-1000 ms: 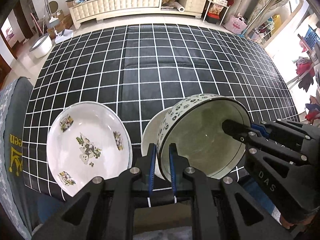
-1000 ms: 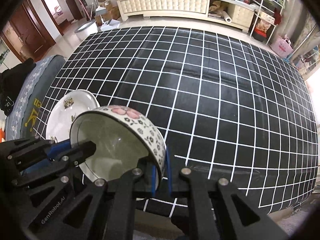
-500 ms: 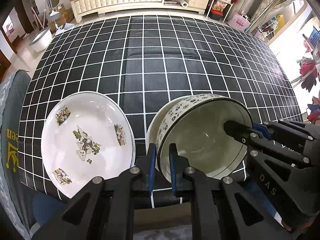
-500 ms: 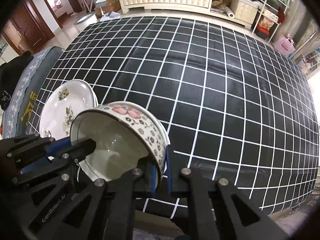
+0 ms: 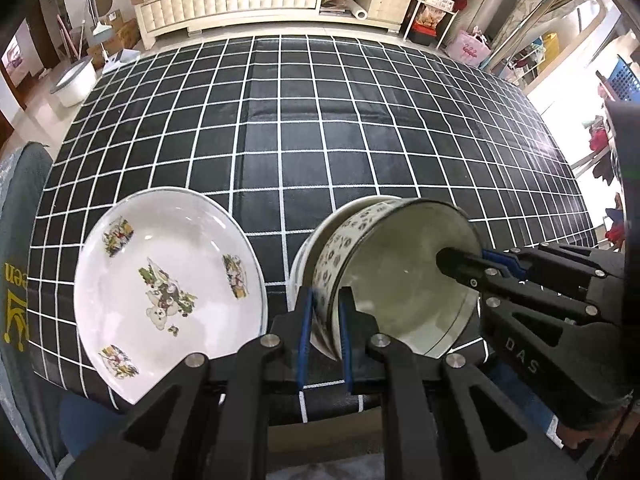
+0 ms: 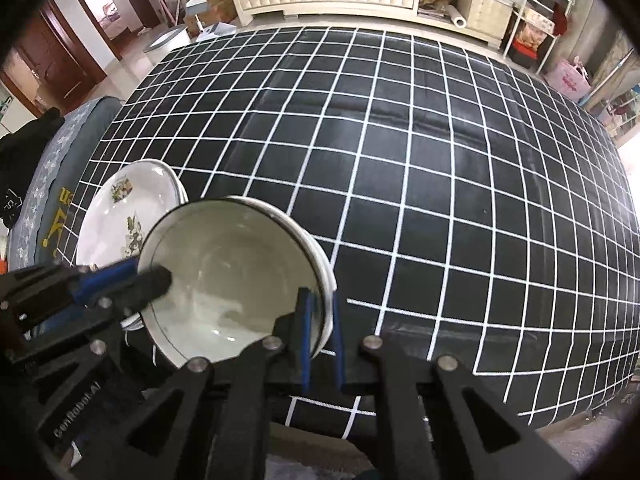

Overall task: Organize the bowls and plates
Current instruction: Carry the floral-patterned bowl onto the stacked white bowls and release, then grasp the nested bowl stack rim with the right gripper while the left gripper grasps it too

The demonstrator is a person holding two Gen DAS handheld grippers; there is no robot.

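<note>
A flower-patterned bowl (image 5: 400, 280) with a pale inside sits in a white bowl (image 5: 306, 240) near the front edge of the black gridded table (image 5: 320, 140). My left gripper (image 5: 324, 312) is shut on its left rim. My right gripper (image 6: 321, 316) straddles the right rim; its jaws are opening and the pads stand a little off the rim. In the right wrist view the bowl (image 6: 232, 272) lies nested and level, with the left gripper (image 6: 156, 280) reaching in from the left. A white picture plate (image 5: 168, 280) lies just left of the bowls.
A grey cushioned seat (image 5: 16, 280) with yellow print stands against the table's left side. The near table edge (image 6: 400, 412) runs right under both grippers. A cream sideboard (image 5: 248, 0) and cluttered shelves (image 5: 440, 4) stand beyond the far edge.
In the right wrist view the bowl has dropped from a tilt to level inside the white bowl. The right jaws have parted slightly. The left grip is unchanged.
</note>
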